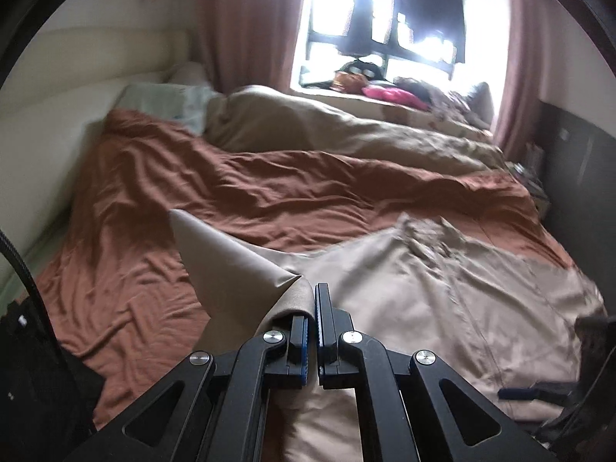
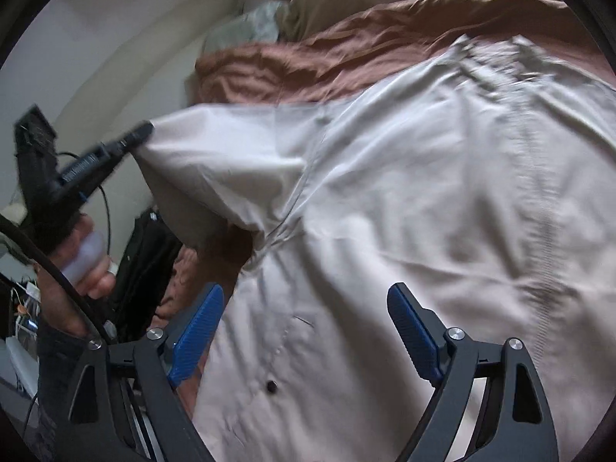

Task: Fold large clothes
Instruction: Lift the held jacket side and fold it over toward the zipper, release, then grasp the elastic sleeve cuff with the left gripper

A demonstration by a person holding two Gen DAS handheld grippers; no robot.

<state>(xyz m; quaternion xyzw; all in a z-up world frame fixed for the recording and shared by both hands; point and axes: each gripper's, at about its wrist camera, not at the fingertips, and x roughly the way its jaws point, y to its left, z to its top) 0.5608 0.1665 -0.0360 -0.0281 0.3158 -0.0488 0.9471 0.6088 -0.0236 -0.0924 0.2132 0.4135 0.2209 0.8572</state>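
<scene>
The beige garment (image 2: 404, 200) lies spread over the near part of the bed, on top of a rust-brown sheet (image 1: 215, 192), w/ one dark button (image 2: 272, 386) showing near its front edge. The left gripper (image 1: 312, 308) has its fingers closed tight on a corner of the garment, and that corner is lifted off the bed so the cloth rises in a stiff cone to the left of the fingers. From the right-hand view you can see the same gripper at the left, held in a hand (image 2: 82, 269), pulling that edge of cloth up & out. The right gripper (image 2: 304, 331) hangs just above the garment w/ its blue fingers (image 2: 196, 331) spread wide apart; nothing sits between them, only the cloth lying below. Farther back on the bed there's a tan duvet (image 1: 346, 127) bunched up, a pale pillow (image 1: 169, 100) by the headboard, and pink curtains (image 1: 250, 19) either side of a bright window (image 1: 404, 19).
</scene>
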